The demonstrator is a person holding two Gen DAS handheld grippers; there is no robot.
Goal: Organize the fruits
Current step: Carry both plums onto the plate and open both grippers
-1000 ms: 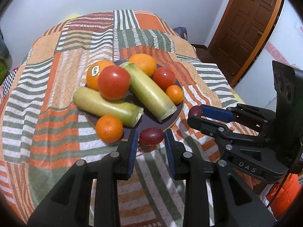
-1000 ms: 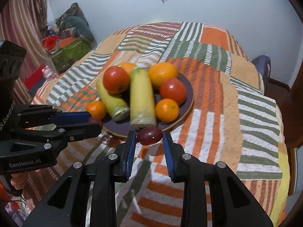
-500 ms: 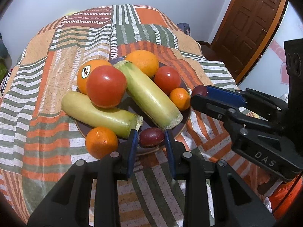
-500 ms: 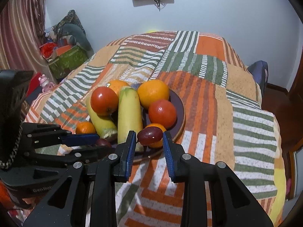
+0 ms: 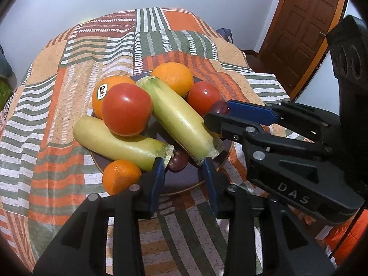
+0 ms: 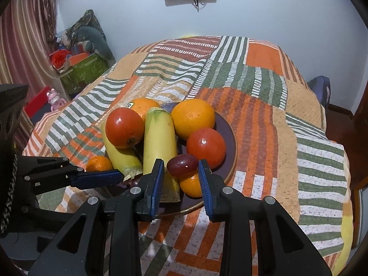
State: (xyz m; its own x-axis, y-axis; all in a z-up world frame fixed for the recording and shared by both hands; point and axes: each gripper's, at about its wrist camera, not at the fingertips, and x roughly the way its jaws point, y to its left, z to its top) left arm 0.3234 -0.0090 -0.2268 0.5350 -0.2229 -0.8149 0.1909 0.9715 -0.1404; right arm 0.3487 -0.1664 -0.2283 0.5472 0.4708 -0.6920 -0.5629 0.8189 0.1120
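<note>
A dark round plate (image 5: 184, 181) (image 6: 230, 138) on the striped cloth holds oranges, two tomatoes, two pale green gourds and small mandarins. My left gripper (image 5: 184, 163) has its jaws spread wider than a dark red grape (image 5: 178, 159), which lies on the plate between the gourd ends. My right gripper (image 6: 181, 168) is shut on a second dark red grape (image 6: 182, 165) and holds it above the plate's right side, over a mandarin (image 6: 191, 184). That grape also shows in the left wrist view (image 5: 218, 108).
The patchwork cloth (image 6: 264, 87) covers a round table. A green box (image 6: 80, 73) and clutter stand by the curtain at the left. A wooden door (image 5: 299, 30) is at the right. Each gripper appears in the other's view (image 5: 287, 142) (image 6: 69, 177).
Both grippers moved forward over the plate. My left gripper opened and let its grape go onto the plate. My right gripper still holds its grape.
</note>
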